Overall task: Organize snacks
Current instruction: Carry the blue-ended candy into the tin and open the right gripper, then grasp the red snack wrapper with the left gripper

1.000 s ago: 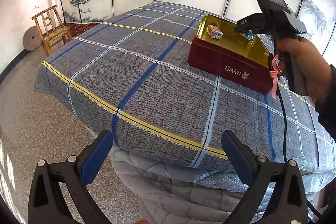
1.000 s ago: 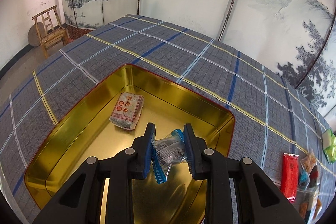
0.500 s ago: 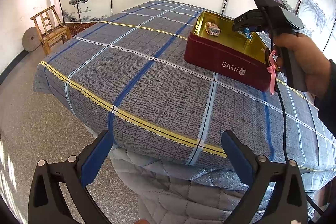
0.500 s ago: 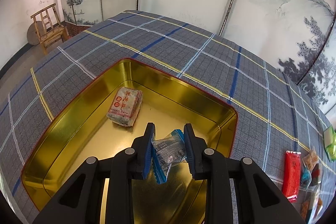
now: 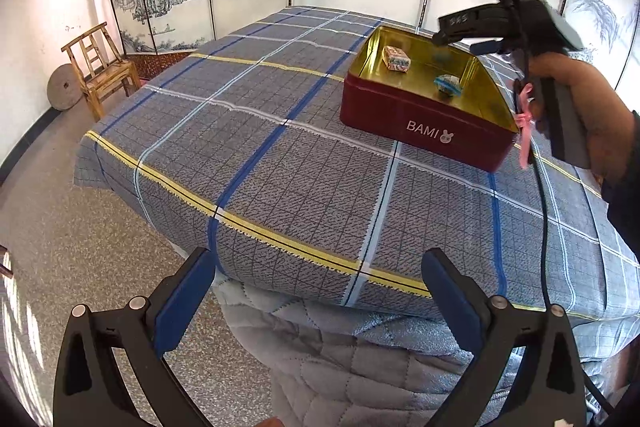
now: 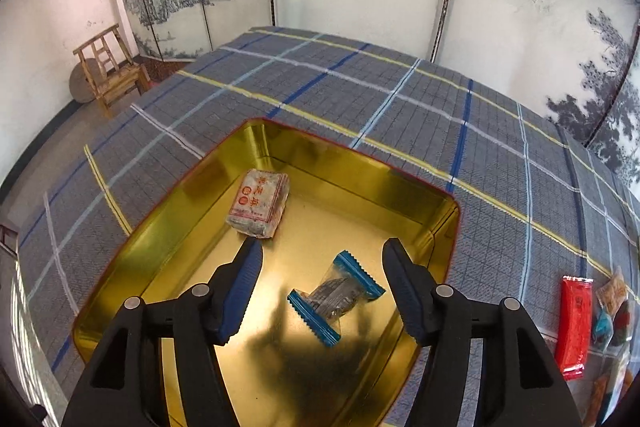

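Plaid-covered bed (image 6: 360, 99) with a gold-lined tin (image 6: 168, 223): two snacks in, more waiting.
Inside lie a paper-wrapped block (image 6: 259, 203) and a blue-ended packet (image 6: 335, 297), below the right gripper (image 6: 322, 287), whose fingers gape empty. At lower right a red packet (image 6: 574, 323) and others, cut off and indistinct, remain. The left gripper (image 5: 316, 301) is wide, empty.

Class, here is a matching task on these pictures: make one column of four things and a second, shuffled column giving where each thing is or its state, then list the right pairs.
Things
1. blue-ended candy
2. paper-wrapped block
3. red packet
4. right gripper

Places or states
A. on the cloth, outside the tin
B. open, above the tin
C. on the tin floor, below the open gripper
D. on the tin floor, near the far left corner

Pairs: 1-C, 2-D, 3-A, 4-B
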